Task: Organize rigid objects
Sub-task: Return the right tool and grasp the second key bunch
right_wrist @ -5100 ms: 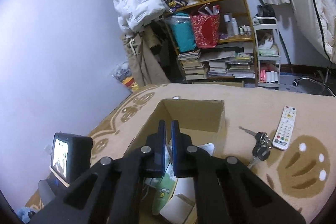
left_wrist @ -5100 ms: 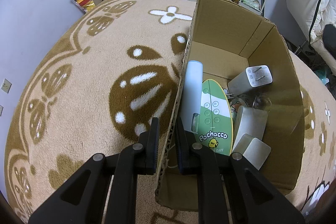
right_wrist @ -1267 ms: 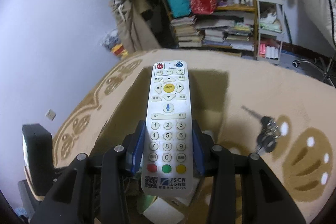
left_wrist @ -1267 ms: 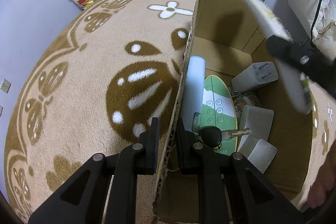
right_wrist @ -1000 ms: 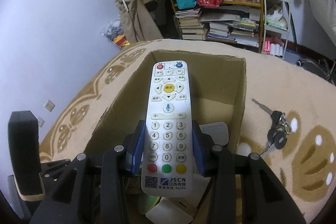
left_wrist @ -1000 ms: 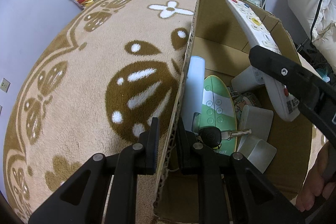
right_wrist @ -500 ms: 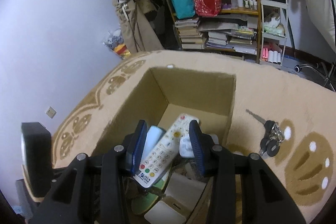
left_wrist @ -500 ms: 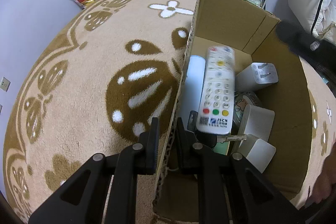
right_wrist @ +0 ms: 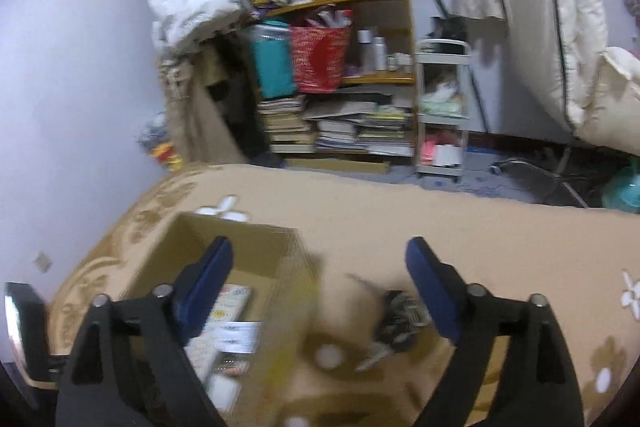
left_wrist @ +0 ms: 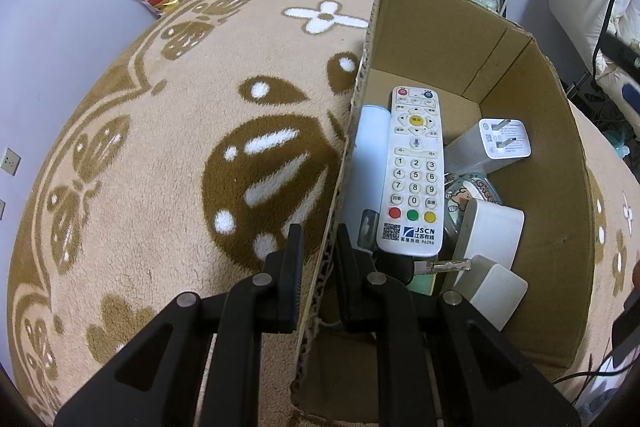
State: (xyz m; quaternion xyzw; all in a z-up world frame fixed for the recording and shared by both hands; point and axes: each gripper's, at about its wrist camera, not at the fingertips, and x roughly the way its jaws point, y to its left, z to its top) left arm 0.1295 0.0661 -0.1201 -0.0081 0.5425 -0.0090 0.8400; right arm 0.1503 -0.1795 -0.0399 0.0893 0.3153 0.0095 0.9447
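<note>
Now the remote control (left_wrist: 414, 173) lies face up inside the cardboard box (left_wrist: 440, 39), resting on top of the other things there: a pale blue cylinder (left_wrist: 366, 163) along the box's left wall, a white plug adapter (left_wrist: 502, 143) toward its far right corner, and white blocks (left_wrist: 490, 233) on the near right. The left gripper (left_wrist: 318, 267) pinches the box's left wall with narrow jaws, the cardboard edge between them, which steadies the box on the patterned rug (left_wrist: 160, 167).

The right gripper (right_wrist: 320, 279) has just been opening; its jaws stand wide with nothing between them. Its view is blurred, but a bunch of keys (right_wrist: 396, 323) shows on the rug just right of the box, framed between the blue pads (right_wrist: 212, 275).

By my reading the step in hand is to fetch those keys. To do it well, keep the left grip on the wall so the box does not slide, bring the open jaws straight down over the thickest part of the bunch, probably the dark fob, and close firmly, since loose keys can swing or slip. Carry them well over the box's right wall before letting go, so that nothing catches the rim.
</note>
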